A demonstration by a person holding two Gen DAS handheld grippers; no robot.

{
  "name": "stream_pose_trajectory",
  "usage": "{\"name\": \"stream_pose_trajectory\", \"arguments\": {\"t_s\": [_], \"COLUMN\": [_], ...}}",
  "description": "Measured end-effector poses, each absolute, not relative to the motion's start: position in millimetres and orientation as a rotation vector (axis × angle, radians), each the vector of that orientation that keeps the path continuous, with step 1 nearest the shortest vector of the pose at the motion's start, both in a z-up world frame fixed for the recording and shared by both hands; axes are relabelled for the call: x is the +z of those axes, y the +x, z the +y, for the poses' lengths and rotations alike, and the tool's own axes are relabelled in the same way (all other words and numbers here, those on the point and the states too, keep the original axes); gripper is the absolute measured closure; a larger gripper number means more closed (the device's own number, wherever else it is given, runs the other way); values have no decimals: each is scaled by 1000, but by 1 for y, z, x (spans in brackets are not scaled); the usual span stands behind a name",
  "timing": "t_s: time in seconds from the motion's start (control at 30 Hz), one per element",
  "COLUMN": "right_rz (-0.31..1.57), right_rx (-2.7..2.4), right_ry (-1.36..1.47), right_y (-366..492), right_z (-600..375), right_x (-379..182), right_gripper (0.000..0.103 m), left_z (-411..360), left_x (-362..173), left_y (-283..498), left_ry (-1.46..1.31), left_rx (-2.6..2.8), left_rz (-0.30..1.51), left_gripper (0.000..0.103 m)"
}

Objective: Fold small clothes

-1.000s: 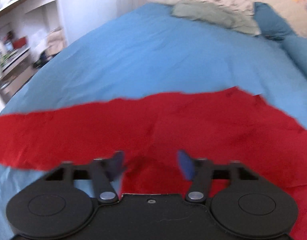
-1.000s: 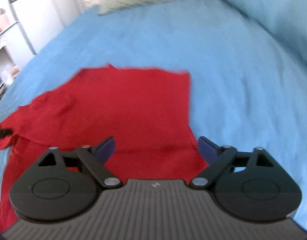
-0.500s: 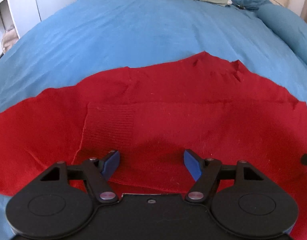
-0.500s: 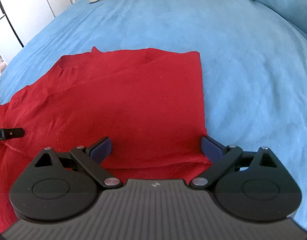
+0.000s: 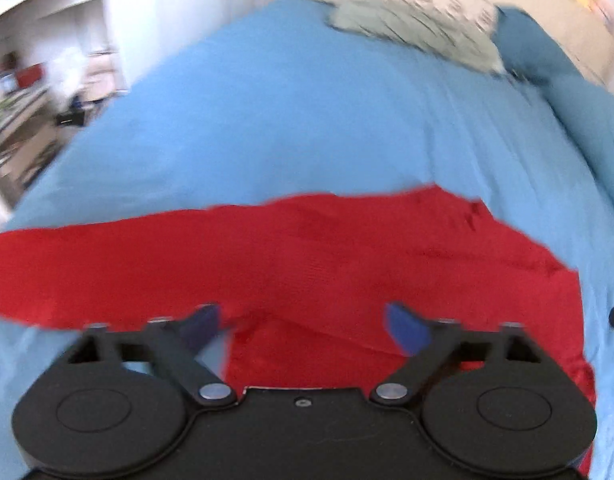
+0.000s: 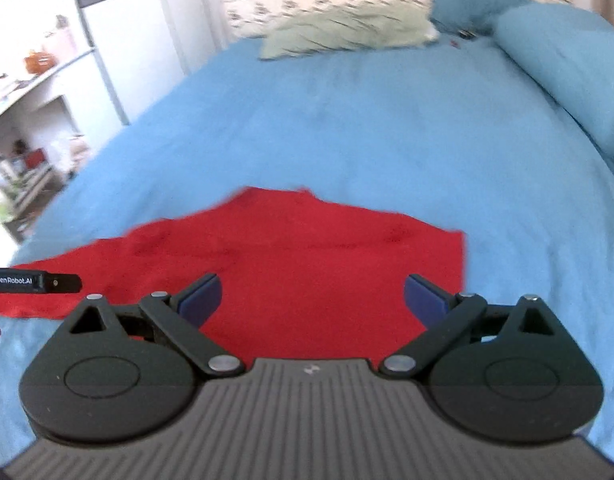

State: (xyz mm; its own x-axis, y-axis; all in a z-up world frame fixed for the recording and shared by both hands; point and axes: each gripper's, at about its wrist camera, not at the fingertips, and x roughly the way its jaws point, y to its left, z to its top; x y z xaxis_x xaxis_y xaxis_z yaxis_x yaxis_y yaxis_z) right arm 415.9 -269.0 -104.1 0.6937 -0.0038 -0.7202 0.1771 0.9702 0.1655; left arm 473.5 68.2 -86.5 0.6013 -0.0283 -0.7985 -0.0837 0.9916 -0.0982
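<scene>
since a moment ago both wrist views have pulled up and back from the cloth, so more blue bed shows beyond it, and the left gripper (image 5: 303, 320) has gone from part-spread to wide; its jaws are opening now with nothing between the blue pads, only red fabric lying below them. right gripper (image 6: 311, 296) also has its jaws well apart and empty.

the red garment (image 5: 307, 248) lies flat on the blue bed (image 5: 287, 112), spread sideways across the near part of it, with one layer folded over along the near edge in the left wrist view. in the right wrist view its right edge (image 6: 463, 256) runs fairly straight, while the left part trails out unevenly towards the tip of the other gripper. a pale green pillow (image 6: 347, 32) sits well apart at the far end of the bed.

judging from this, one fold seems laid and the next grasp is not yet begun. the risk is in the pick-up: the knit looks soft and limp, so pinching only the top layer would drag the fold open, and an uneven grab by the two grippers would skew the edges. both views are blurred, so fine creases cannot be read.
</scene>
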Motion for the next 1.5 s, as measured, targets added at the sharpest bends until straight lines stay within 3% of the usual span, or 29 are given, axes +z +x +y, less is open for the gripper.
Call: {"name": "stream_pose_trajectory", "arguments": {"t_s": [0.23,0.53,0.67,0.77,0.83,0.9,1.07,1.17,1.23,1.5], "right_rz": [754,898,931,946,951,957,958,951,945,915], "right_rx": [15,-49,-95,-116,-123,-126,-130,-145,-157,-177], "right_ry": [226,325,335,342,328,309,266,265,276,296], "right_y": [428,452,463,469,473,474,476,476,475,472], "right_z": [-197,-122,-96,-80,-69,-60,-50,-49,-50,-66], "right_x": [-69,-104,-126,-138,-143,-147,-154,-154,-153,-143], "right_gripper": [0,0,0,0,0,0,0,0,0,0], "left_z": [160,294,339,366,381,391,394,394,398,370], "left_x": [-62,-93,-121,-146,-162,-171,-174,-176,-174,-121], "left_y": [440,431,441,452,456,457,470,476,477,479], "left_ry": [-266,-425,-496,-537,-577,-588,-508,-458,-463,-398], "left_rx": [175,356,398,441,464,488,497,522,523,480], "left_rz": [884,863,850,850,846,843,815,814,803,680], "left_gripper": [0,2,7,18,32,40,44,67,94,98]}}
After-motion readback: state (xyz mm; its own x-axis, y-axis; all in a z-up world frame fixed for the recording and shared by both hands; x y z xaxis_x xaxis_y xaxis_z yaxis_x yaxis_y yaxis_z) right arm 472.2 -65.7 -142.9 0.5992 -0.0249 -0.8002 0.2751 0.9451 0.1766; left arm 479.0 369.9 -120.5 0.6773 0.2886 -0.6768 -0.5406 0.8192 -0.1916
